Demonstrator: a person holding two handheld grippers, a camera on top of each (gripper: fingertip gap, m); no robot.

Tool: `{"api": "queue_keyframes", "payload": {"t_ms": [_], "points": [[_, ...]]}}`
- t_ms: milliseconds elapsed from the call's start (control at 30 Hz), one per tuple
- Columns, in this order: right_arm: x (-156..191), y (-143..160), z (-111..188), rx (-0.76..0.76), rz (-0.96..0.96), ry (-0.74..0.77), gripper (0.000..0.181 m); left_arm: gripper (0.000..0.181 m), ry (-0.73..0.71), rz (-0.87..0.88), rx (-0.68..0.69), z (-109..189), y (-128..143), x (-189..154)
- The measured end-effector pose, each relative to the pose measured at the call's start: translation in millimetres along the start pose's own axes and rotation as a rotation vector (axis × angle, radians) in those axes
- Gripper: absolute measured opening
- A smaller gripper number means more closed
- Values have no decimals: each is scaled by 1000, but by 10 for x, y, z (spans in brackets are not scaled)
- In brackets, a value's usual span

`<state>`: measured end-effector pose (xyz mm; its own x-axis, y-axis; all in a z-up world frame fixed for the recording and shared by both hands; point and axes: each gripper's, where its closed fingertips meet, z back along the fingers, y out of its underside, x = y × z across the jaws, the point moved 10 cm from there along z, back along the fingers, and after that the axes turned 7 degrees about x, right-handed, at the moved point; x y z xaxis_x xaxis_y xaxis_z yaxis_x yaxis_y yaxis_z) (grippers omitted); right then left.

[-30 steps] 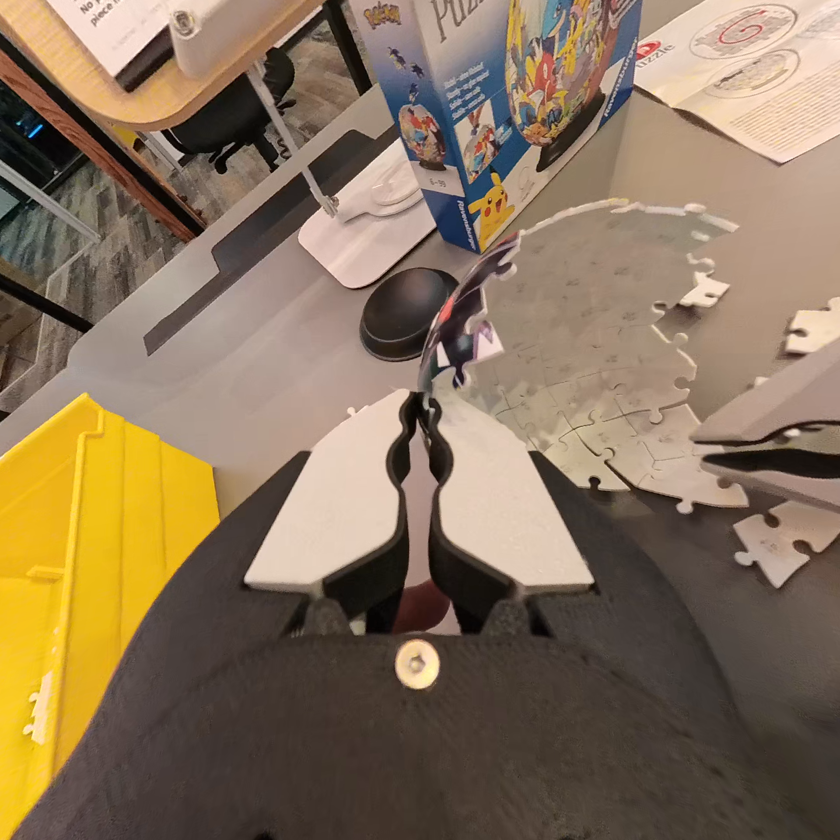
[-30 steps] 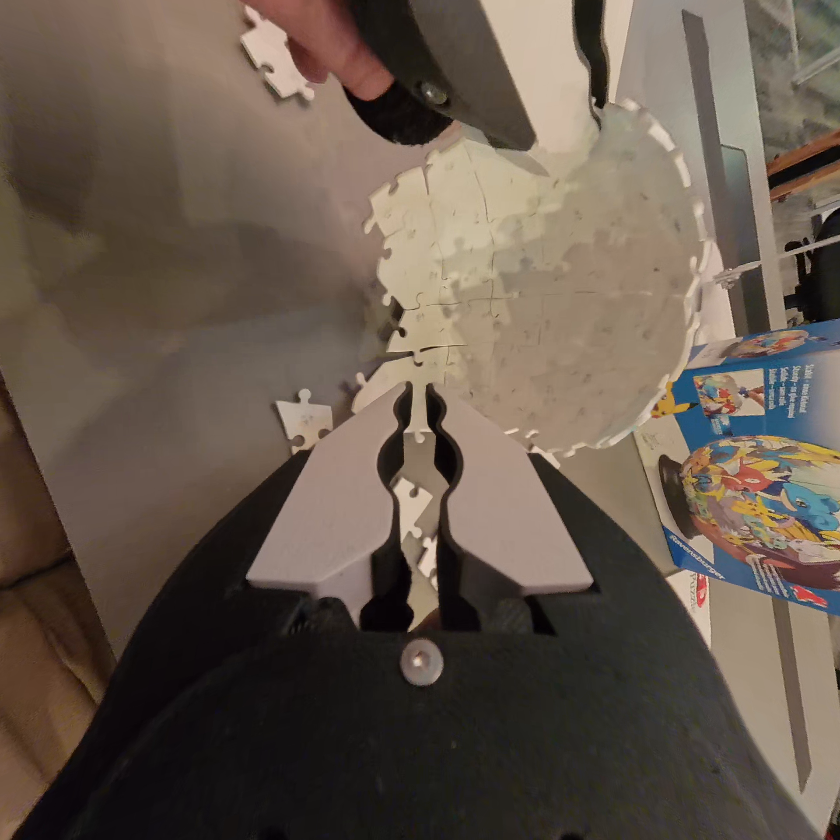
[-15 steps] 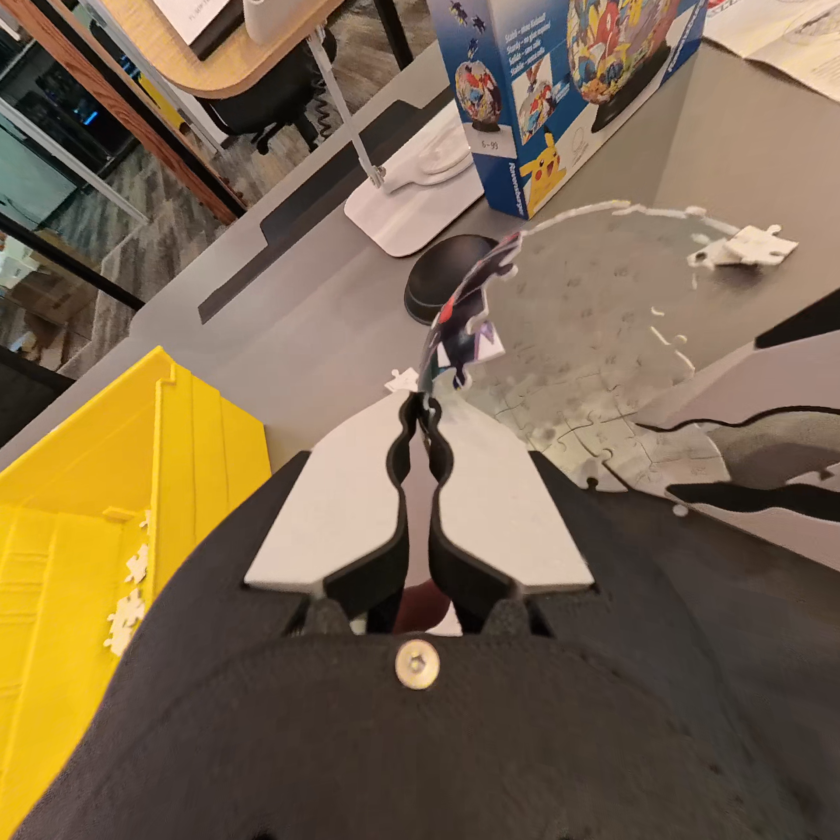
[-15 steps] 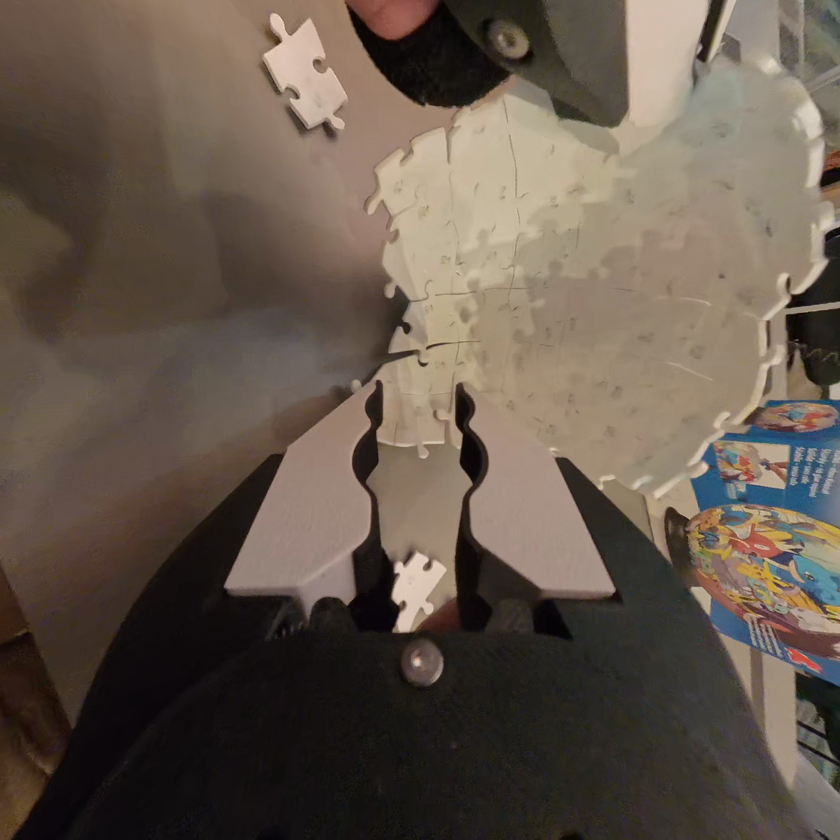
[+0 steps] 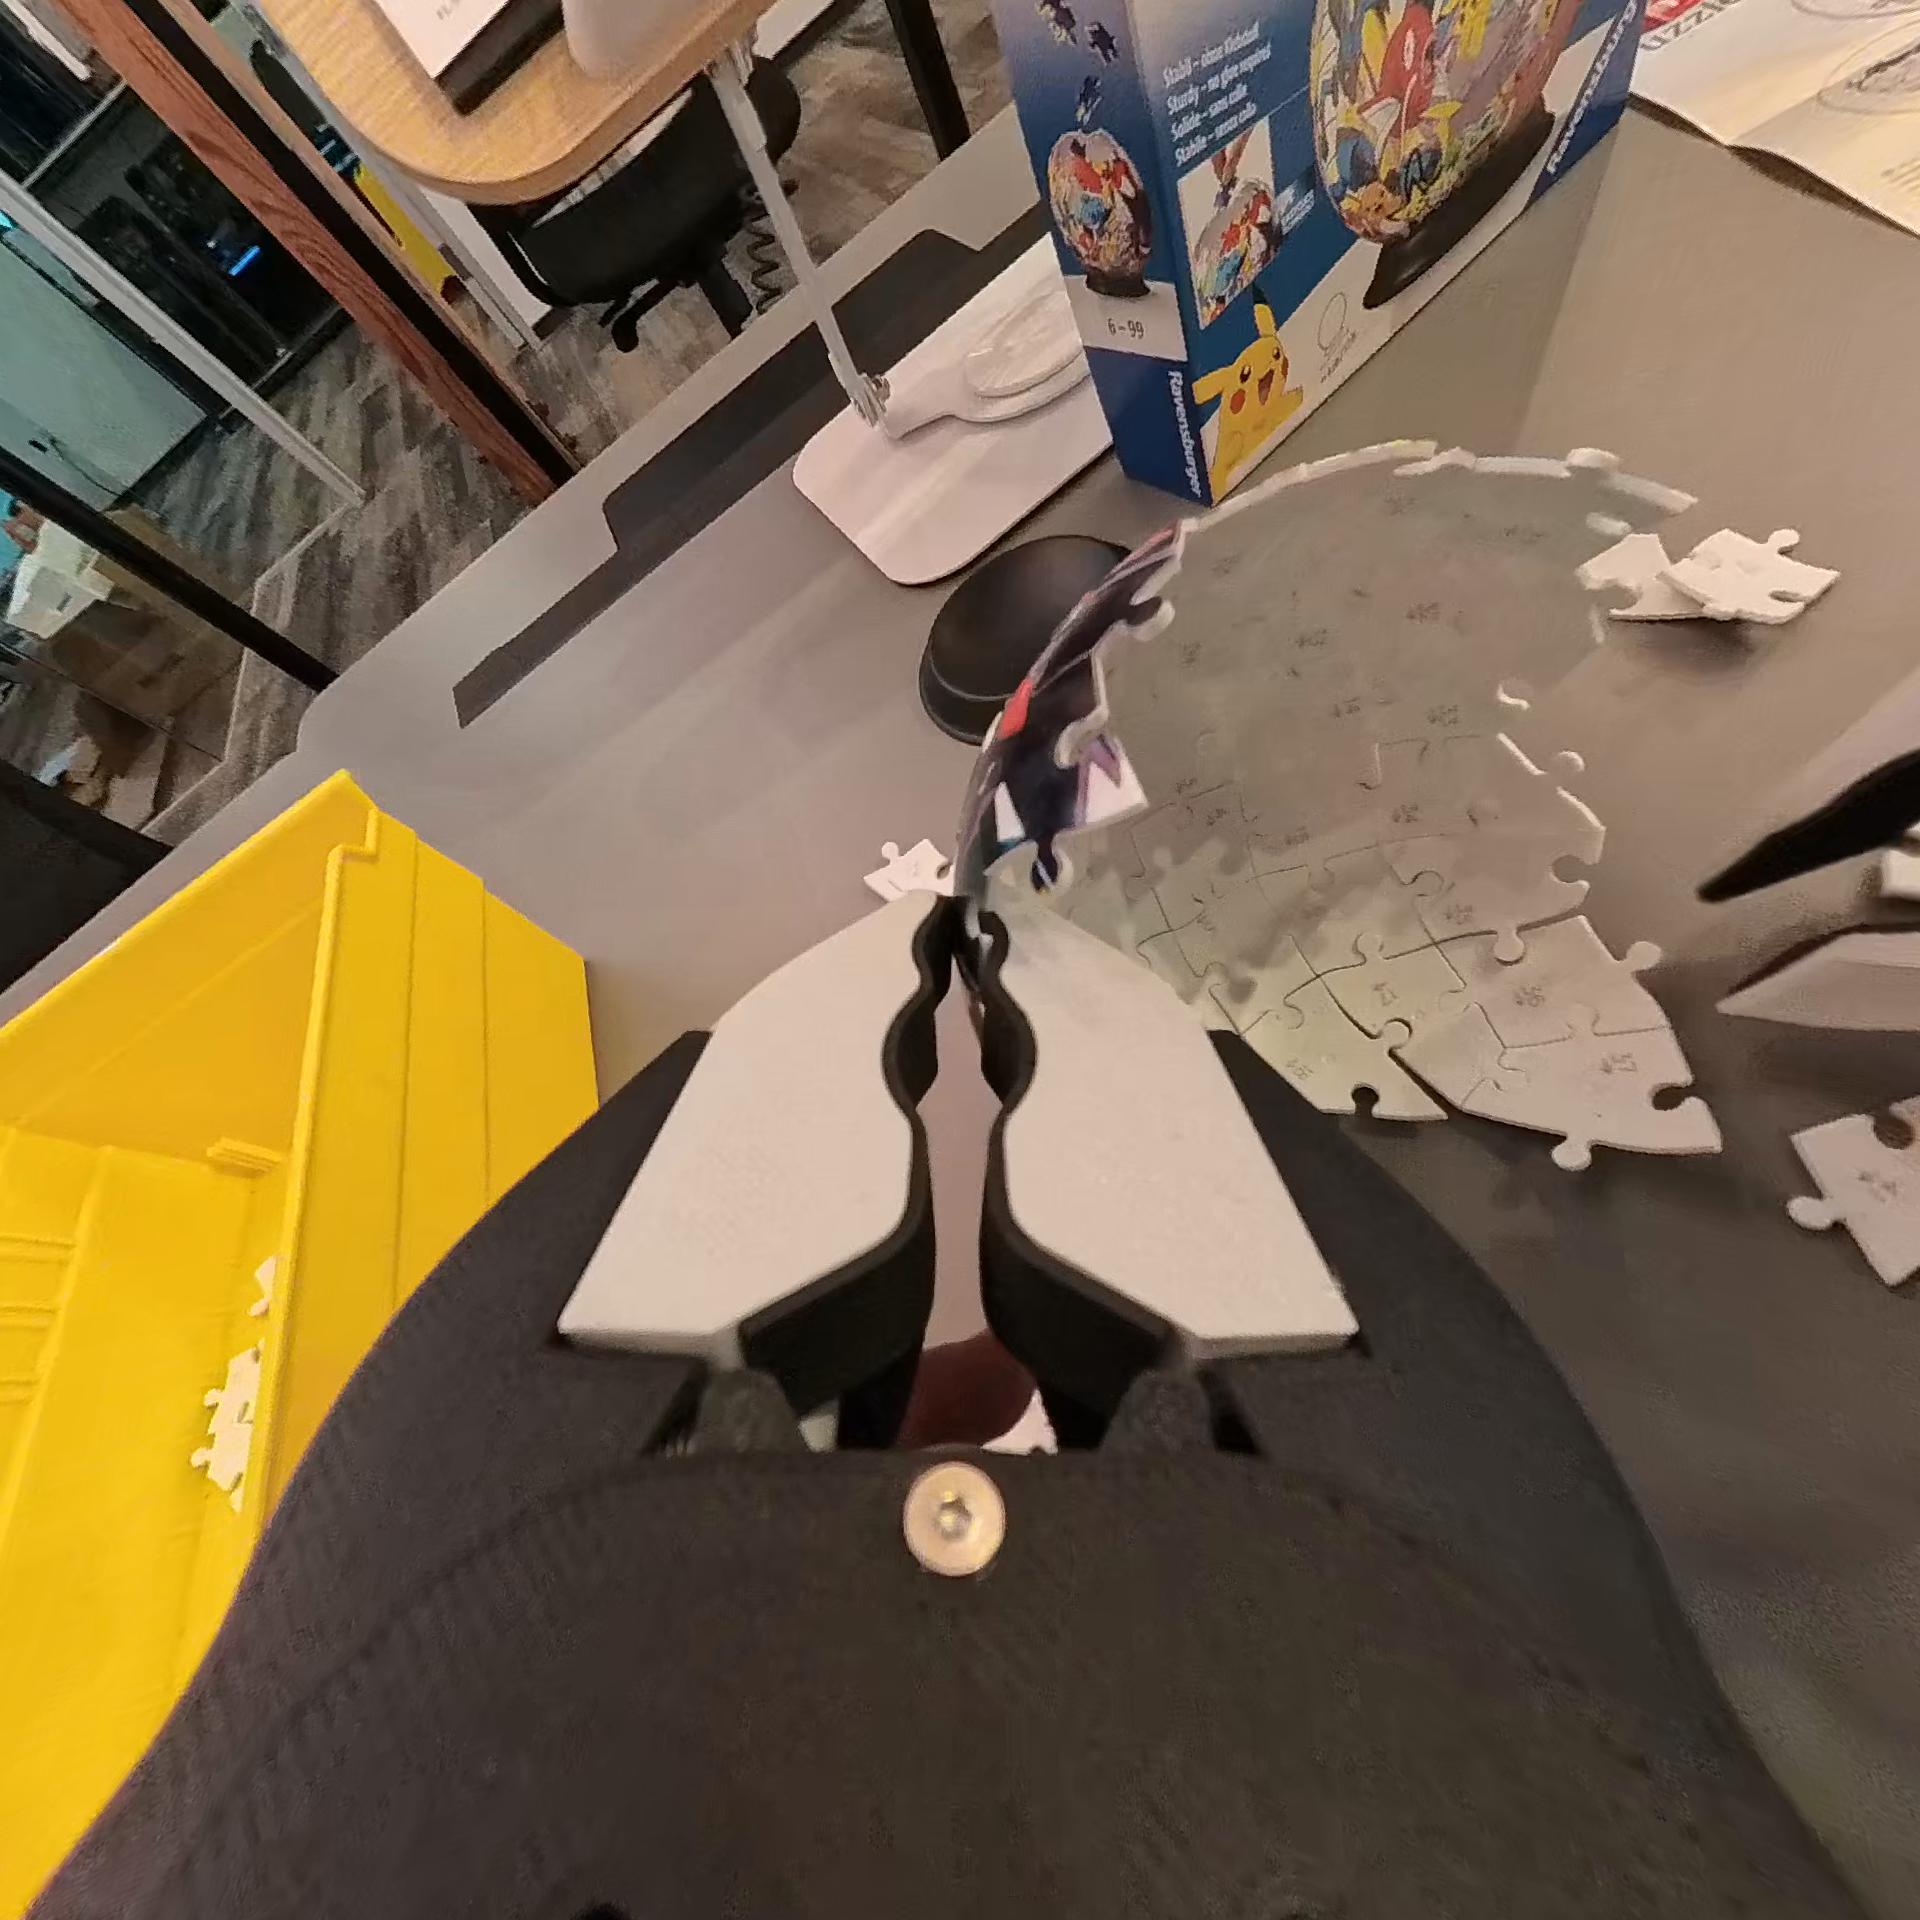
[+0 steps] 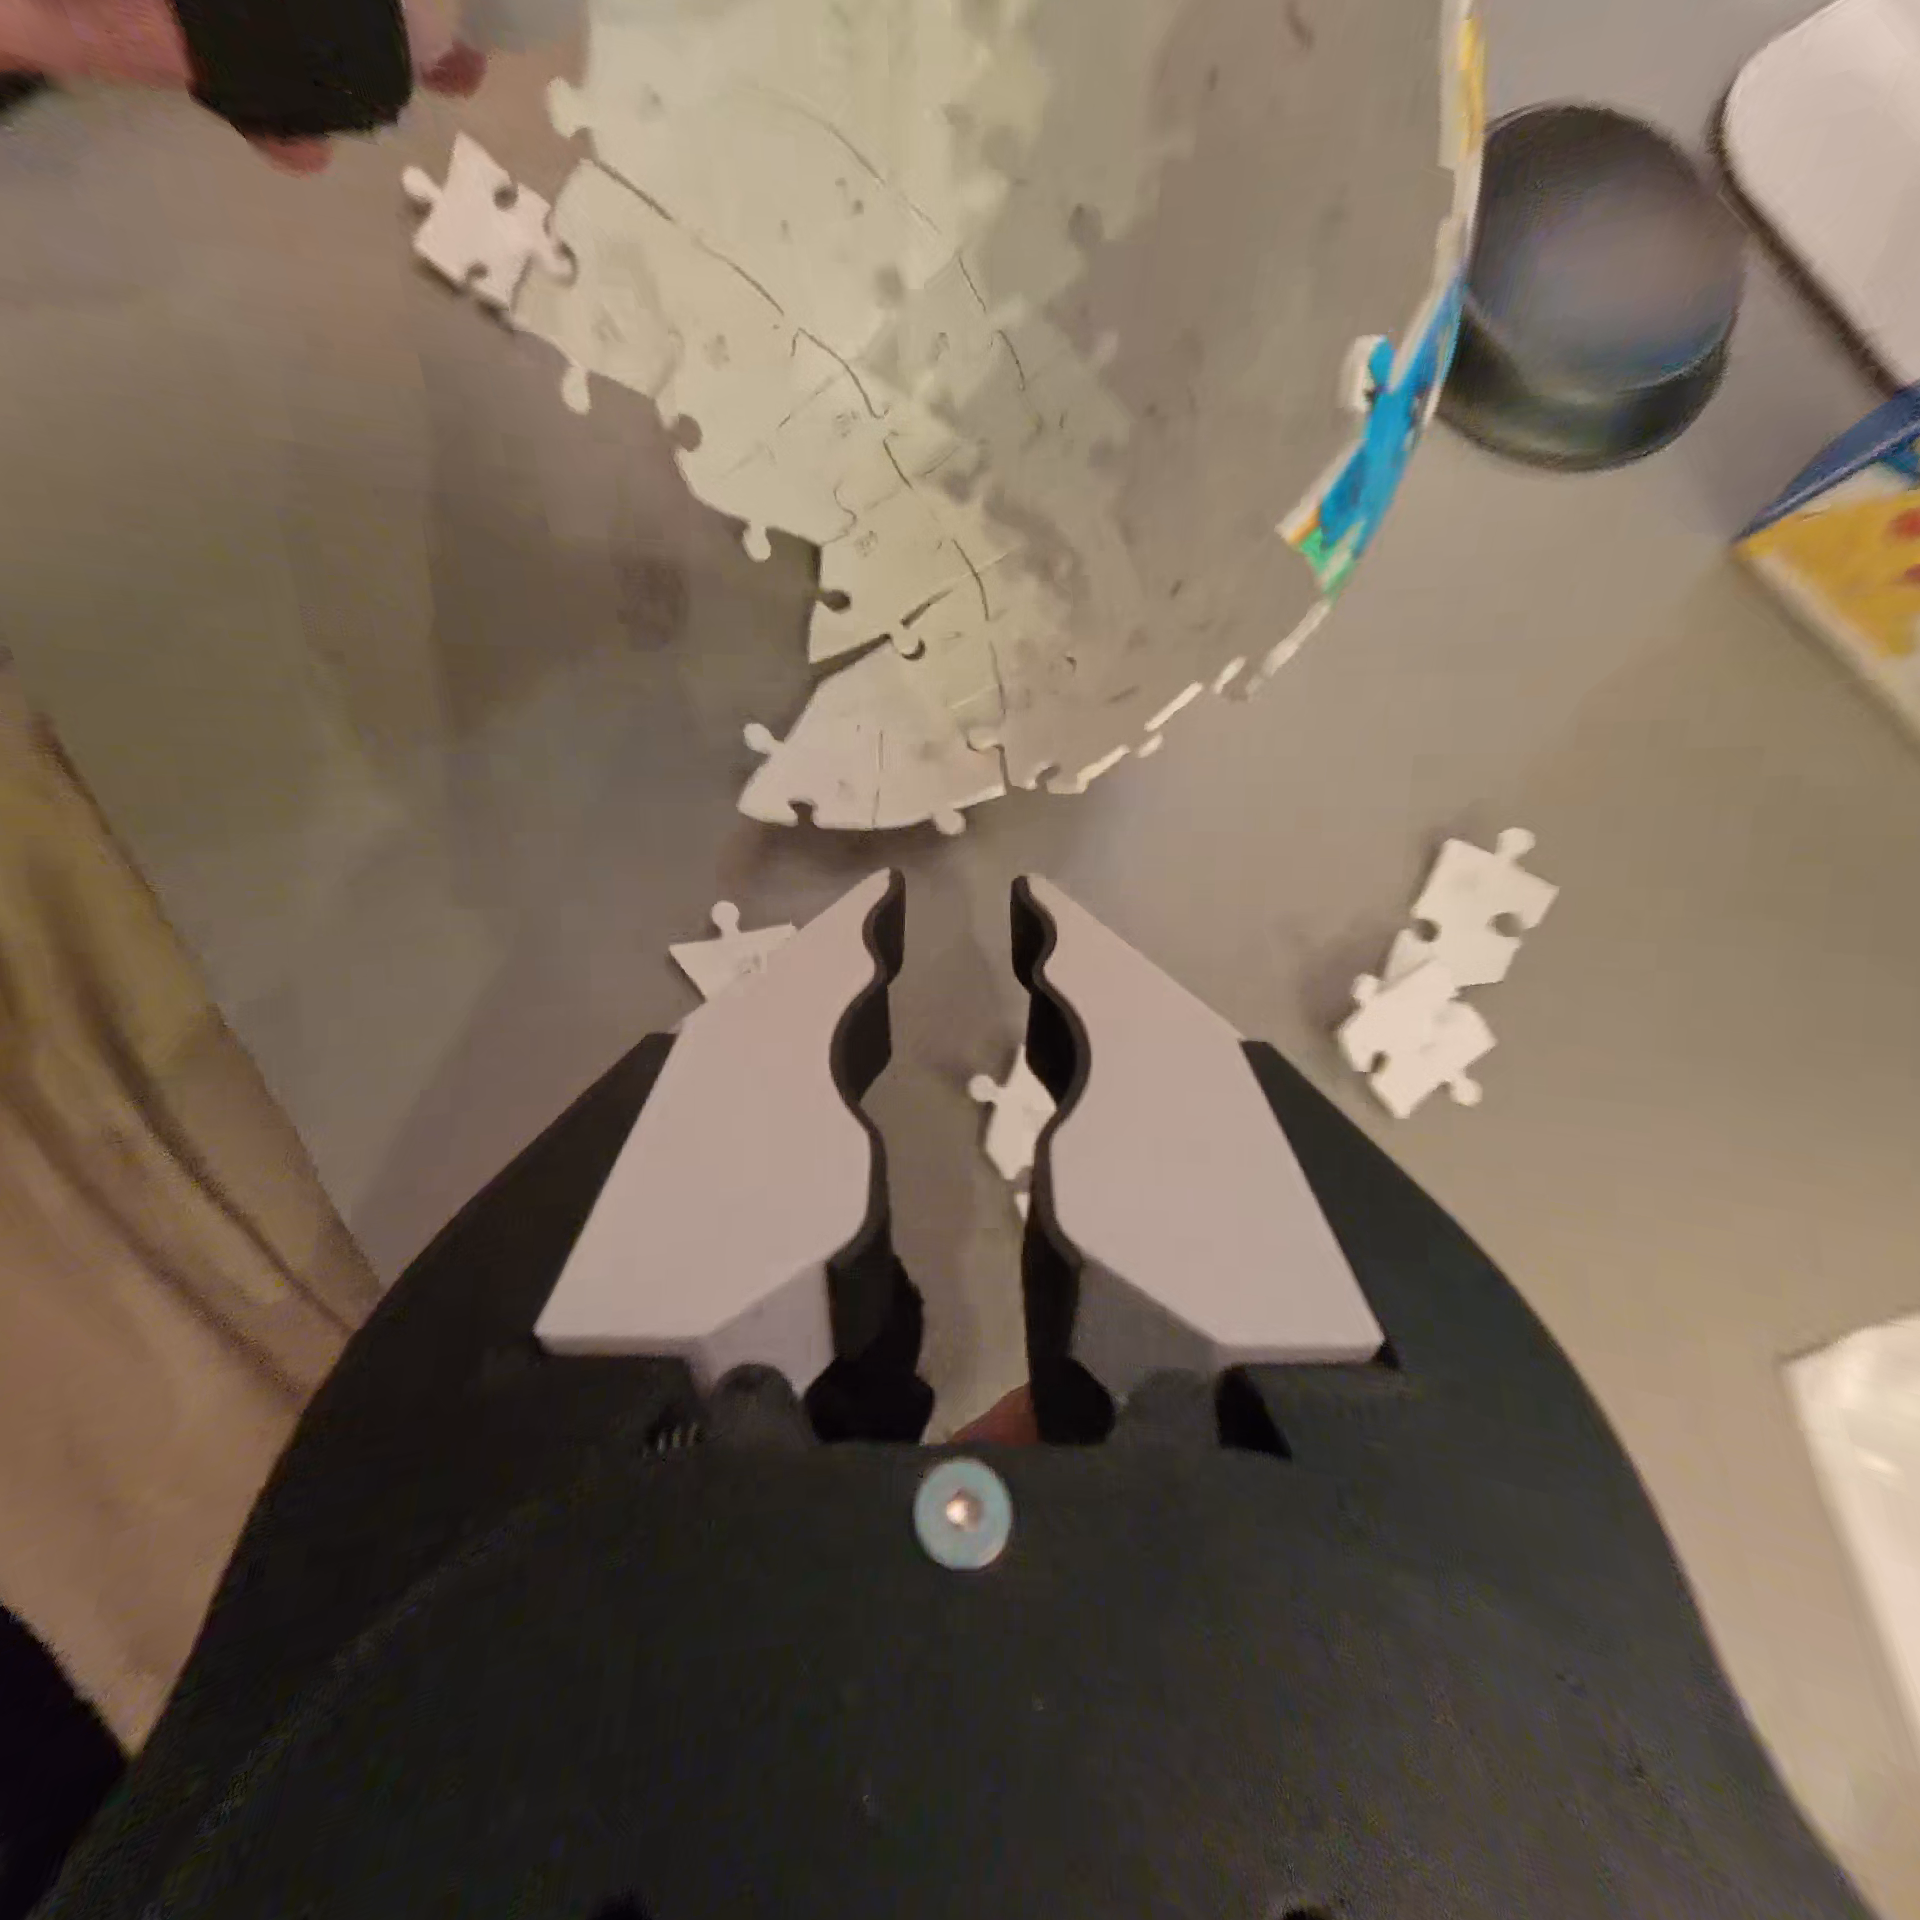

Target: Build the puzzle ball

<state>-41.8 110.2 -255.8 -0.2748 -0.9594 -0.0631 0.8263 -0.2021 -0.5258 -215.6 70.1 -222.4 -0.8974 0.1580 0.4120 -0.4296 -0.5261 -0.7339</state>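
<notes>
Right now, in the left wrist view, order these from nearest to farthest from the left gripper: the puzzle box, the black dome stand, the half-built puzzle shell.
1. Half-built puzzle shell: its edge is pinched in the left gripper.
2. Black dome stand: just behind the shell, slightly left.
3. Puzzle box: upright at the desk's far side.

Left gripper [image 5: 964,920] pinched tight at the fingertips on the rim of the half-built puzzle ball [image 5: 1351,748], white fingers [image 5: 1132,1132] tapering to the black wavy pads. Right gripper [image 6: 956,888] parted, nothing between its pads, tips just short of the shell's lowest edge. Seen from the left wrist view at the right edge, tilted
</notes>
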Motion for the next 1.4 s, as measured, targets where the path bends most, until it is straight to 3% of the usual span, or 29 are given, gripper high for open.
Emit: {"api": "queue_keyframes", "payload": {"t_ms": [200, 500, 800, 1400], "points": [[-29, -39, -183, 11, -70, -65, 6, 3, -30, -7, -4, -6, -20, -38], [-30, -36, -183, 3, -67, -72, 6, 2, -35, 16, 2, -34, -26, -57], [-9, -69, -120, 11, 70, 15, 9, 2, -20, 33, 5, -65, -18, -36], [152, -93, -134, 30, 254, 47, 16, 2, -19, 48, -4, -74, -41, -40]]}}
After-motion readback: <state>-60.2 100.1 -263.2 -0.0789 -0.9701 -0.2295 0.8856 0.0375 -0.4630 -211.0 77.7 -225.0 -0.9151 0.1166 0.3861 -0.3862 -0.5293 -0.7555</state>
